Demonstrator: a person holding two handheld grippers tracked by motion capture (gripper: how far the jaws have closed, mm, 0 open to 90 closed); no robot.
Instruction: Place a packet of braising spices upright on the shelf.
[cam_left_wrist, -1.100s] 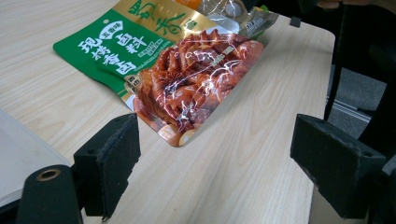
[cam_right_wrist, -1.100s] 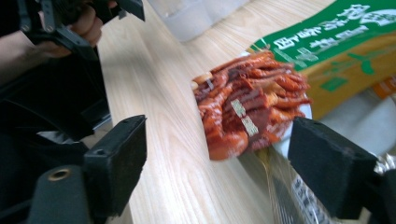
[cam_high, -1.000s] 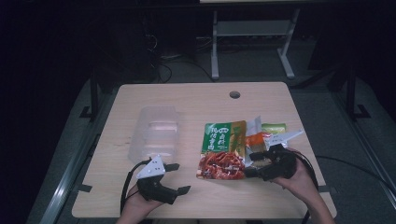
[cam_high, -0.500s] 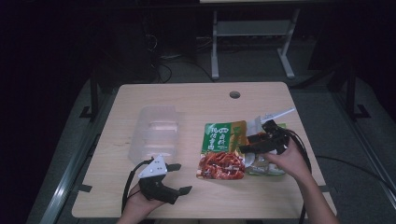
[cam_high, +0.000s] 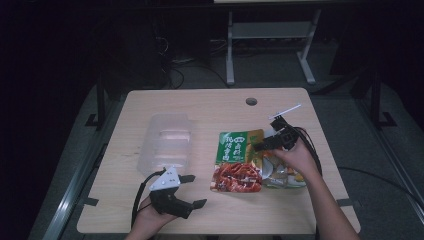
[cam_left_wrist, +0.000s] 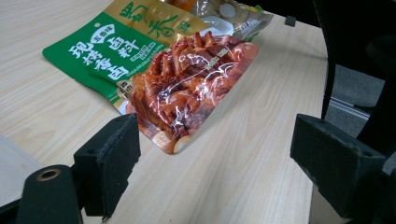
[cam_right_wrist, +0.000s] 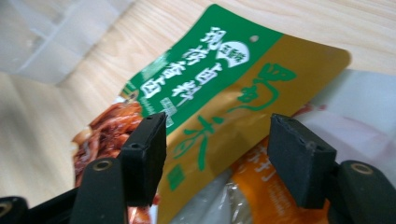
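Observation:
A green, gold and red food packet (cam_high: 236, 160) lies flat near the table's middle right, also the food packet (cam_left_wrist: 177, 79) and the food packet (cam_right_wrist: 219, 98). Other snack packets (cam_high: 282, 172) lie partly under its right side, one of them an orange packet (cam_right_wrist: 261, 182). My right gripper (cam_high: 260, 146) hovers open just over the packet's gold right edge, jaws either side of it in the right gripper view (cam_right_wrist: 212, 158). My left gripper (cam_high: 194, 191) rests open near the front edge, left of the packet, nothing between its jaws (cam_left_wrist: 215, 168).
A clear plastic container (cam_high: 167, 142) lies left of the packets, near the table's middle. A round cable hole (cam_high: 251, 101) sits at the back of the wooden table (cam_high: 210, 107). Cables trail from both grippers. The table's right edge (cam_left_wrist: 322, 60) drops to a dark floor.
My right gripper has moved from the front right, away from me and to the left, and now hangs over the top packet's right edge. The left gripper has stayed put.

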